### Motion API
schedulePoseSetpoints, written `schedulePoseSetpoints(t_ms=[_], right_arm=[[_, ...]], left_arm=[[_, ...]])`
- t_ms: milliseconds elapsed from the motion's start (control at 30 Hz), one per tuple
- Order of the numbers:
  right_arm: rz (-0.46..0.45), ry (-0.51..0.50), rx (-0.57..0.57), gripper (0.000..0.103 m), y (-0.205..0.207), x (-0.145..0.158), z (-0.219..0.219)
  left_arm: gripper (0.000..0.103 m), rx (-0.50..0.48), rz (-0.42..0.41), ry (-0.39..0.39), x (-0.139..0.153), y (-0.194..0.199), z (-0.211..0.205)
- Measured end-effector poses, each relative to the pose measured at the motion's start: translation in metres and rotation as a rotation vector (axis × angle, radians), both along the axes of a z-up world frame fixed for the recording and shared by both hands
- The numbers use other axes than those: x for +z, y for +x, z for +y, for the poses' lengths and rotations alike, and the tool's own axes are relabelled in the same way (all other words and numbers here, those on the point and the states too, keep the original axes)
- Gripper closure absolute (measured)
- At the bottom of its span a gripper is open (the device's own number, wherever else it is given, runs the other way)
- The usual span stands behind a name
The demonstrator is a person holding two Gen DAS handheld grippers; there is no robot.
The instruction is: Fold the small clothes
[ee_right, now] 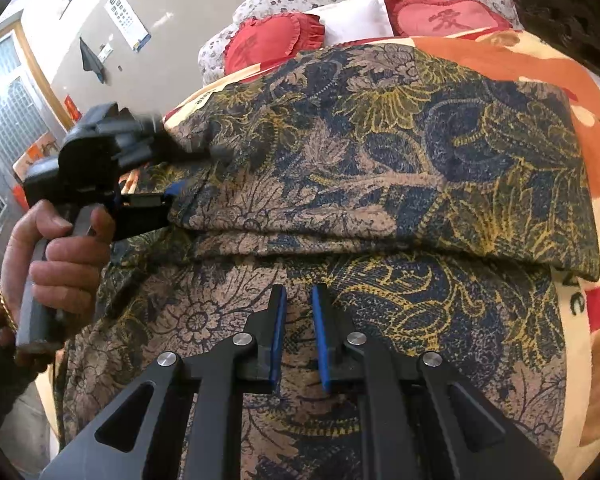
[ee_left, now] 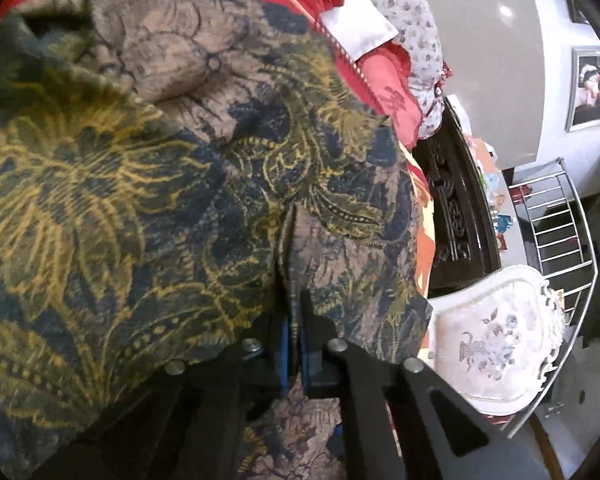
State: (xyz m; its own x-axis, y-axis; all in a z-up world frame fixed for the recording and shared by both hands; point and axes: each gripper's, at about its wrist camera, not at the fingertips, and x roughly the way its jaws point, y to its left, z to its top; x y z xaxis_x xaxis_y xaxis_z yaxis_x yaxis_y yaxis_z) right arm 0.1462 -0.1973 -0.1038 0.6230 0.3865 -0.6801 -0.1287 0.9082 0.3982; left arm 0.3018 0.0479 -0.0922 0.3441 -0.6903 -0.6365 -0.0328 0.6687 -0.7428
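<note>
Garment: soft woven cloth, navy and tan with yellow floral tracery, lying on the bed, its far part doubled over in a thick rounded fold. Left gripper, black with blue pads, pinches a cloth edge between closed fingers. Right gripper hovers near the fold, fingers slightly apart, nothing between them. Frilled red heart cushions lie far.

Both wrist cameras close above patterned garment, angled down; right view includes left tongs.
</note>
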Motion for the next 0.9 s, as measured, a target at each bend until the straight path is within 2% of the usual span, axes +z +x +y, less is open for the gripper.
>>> schedulePoseSetpoints(t_ms=[33, 133, 267, 433, 533, 600, 667, 767, 800, 867, 900], right_arm=[[0.001, 0.002, 0.0, 0.088, 0.0, 0.0, -0.001], [0.001, -0.003, -0.001, 0.088, 0.0, -0.001, -0.001], [0.0, -0.017, -0.001, 0.088, 0.0, 0.0, 0.0], [0.003, -0.02, -0.001, 0.088, 0.0, -0.001, 0.002], [0.003, -0.021, -0.001, 0.088, 0.001, -0.001, 0.002], [0.004, -0.024, -0.002, 0.088, 0.001, -0.001, 0.002], [0.004, -0.028, -0.002, 0.088, 0.001, -0.001, 0.003], [0.007, -0.031, -0.005, 0.088, 0.0, 0.0, 0.003], [0.01, -0.031, -0.007, 0.088, 0.0, 0.0, 0.004], [0.039, -0.001, -0.004, 0.088, -0.006, 0.005, 0.0], [0.035, 0.02, -0.01, 0.088, -0.011, 0.008, -0.004]], left_arm=[[0.1, -0.004, -0.04, 0.033, 0.009, -0.007, 0.0], [0.1, -0.012, -0.114, 0.07, 0.03, -0.023, 0.009], [0.1, 0.042, -0.188, 0.175, 0.052, -0.034, 0.057], [0.1, 0.077, -0.144, 0.245, 0.046, -0.031, 0.106], [0.1, 0.052, -0.127, 0.28, 0.037, -0.028, 0.114], [0.1, 0.051, -0.132, 0.353, 0.03, -0.027, 0.11], [0.099, 0.056, -0.141, 0.381, 0.027, -0.025, 0.11], [0.093, 0.054, -0.164, 0.477, 0.028, -0.029, 0.101], [0.087, 0.05, -0.17, 0.502, 0.03, -0.029, 0.097], [0.076, 0.073, -0.217, 0.603, 0.044, -0.037, 0.09], [0.066, 0.084, -0.253, 0.629, 0.051, -0.042, 0.088]])
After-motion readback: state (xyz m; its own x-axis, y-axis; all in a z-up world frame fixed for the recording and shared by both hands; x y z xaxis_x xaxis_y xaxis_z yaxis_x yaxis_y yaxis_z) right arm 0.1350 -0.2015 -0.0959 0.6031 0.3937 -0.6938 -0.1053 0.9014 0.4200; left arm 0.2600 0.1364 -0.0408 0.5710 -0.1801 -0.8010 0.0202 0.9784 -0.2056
